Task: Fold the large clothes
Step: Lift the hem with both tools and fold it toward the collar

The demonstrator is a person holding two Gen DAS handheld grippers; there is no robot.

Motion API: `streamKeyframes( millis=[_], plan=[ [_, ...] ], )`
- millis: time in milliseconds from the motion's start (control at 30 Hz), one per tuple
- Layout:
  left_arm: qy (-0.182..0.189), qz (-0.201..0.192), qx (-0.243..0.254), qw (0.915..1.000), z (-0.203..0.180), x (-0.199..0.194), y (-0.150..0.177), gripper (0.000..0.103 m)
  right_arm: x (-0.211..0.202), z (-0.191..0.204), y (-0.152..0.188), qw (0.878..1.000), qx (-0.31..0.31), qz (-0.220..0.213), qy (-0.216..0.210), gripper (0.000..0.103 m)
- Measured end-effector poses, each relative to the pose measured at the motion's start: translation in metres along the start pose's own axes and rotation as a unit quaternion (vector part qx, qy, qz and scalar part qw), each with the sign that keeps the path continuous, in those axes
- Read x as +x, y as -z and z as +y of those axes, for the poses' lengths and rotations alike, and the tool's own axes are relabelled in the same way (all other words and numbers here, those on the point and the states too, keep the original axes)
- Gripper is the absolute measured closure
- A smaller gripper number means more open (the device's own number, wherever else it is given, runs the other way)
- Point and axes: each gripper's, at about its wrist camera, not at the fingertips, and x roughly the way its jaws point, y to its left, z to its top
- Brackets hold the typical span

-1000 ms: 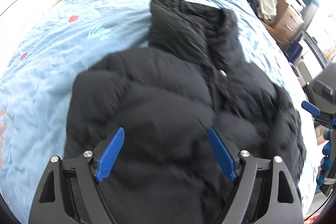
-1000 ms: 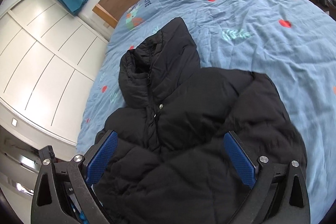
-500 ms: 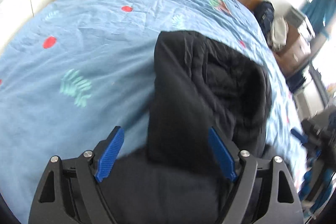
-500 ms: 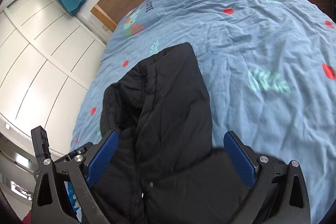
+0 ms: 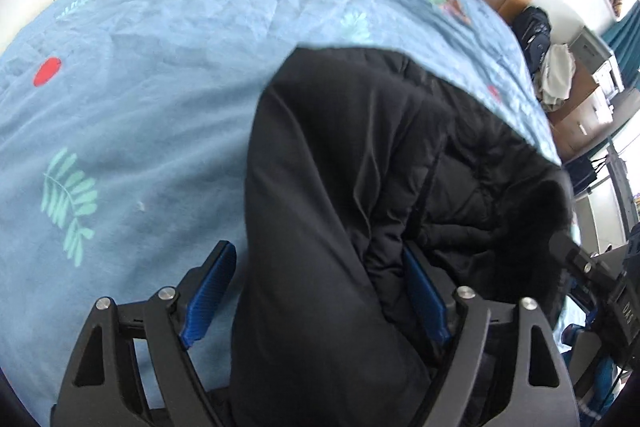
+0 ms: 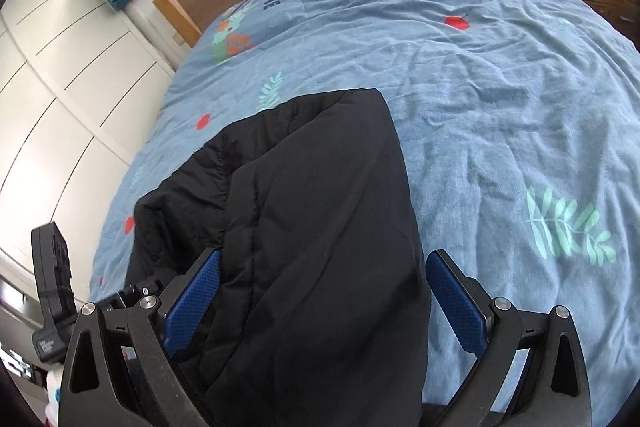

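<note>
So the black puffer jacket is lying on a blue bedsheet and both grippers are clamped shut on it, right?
Not quite. Both wrist views show the left gripper and right gripper open, straddling the black puffer jacket. It does lie on the blue bedsheet.

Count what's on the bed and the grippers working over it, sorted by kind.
Black puffer jacket: 1
Grippers: 2, the left gripper and the right gripper, both open around the jacket's hood
Blue bedspread: 1
Total: 4
</note>
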Motion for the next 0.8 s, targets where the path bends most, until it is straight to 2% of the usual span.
streamKeyframes(
  millis=[33,67,100,133,167,233,267,333,467,567,800],
  plan=[
    [-0.002,0.004,0.001,1.0,0.0,0.004,0.001,0.038,0.004,-0.002,0.0,1.0,0.008,0.003,0.005,0.003],
    [0.0,0.01,0.002,0.9999,-0.001,0.007,0.003,0.045,0.008,-0.004,-0.001,1.0,0.014,0.008,0.012,0.009],
    [0.006,0.021,0.002,0.9998,0.0,0.01,0.004,0.057,0.013,-0.006,-0.001,1.0,0.017,0.016,0.014,0.016],
    [0.008,0.024,0.003,0.9997,0.0,0.011,0.005,0.067,0.017,-0.006,0.0,0.999,0.015,0.028,0.013,0.04],
    [0.006,0.025,0.007,0.9996,-0.001,0.011,0.006,0.071,0.02,-0.006,0.0,0.999,0.01,0.036,0.022,0.063],
    [0.01,0.023,0.01,0.9996,0.0,0.006,0.008,0.083,0.019,-0.006,0.001,0.999,0.01,0.04,0.031,0.079],
    [0.013,0.022,0.007,0.9996,0.001,0.003,0.008,0.085,0.016,-0.006,0.001,0.999,0.012,0.038,0.026,0.085],
    [0.021,0.017,0.0,0.9996,0.004,-0.006,0.009,0.089,0.008,-0.003,0.001,0.999,0.007,0.032,0.022,0.088],
    [0.032,0.003,0.006,0.9995,0.004,-0.029,0.021,0.091,-0.021,0.006,0.006,1.0,-0.01,0.022,0.011,0.09],
    [0.057,-0.012,-0.001,0.9983,0.007,-0.054,0.036,0.091,-0.049,0.014,0.013,0.999,-0.03,0.016,0.003,0.09],
    [0.118,-0.041,-0.012,0.9921,0.026,-0.12,0.089,0.09,-0.122,0.019,0.058,0.998,-0.046,-0.007,-0.043,0.09]
  ],
)
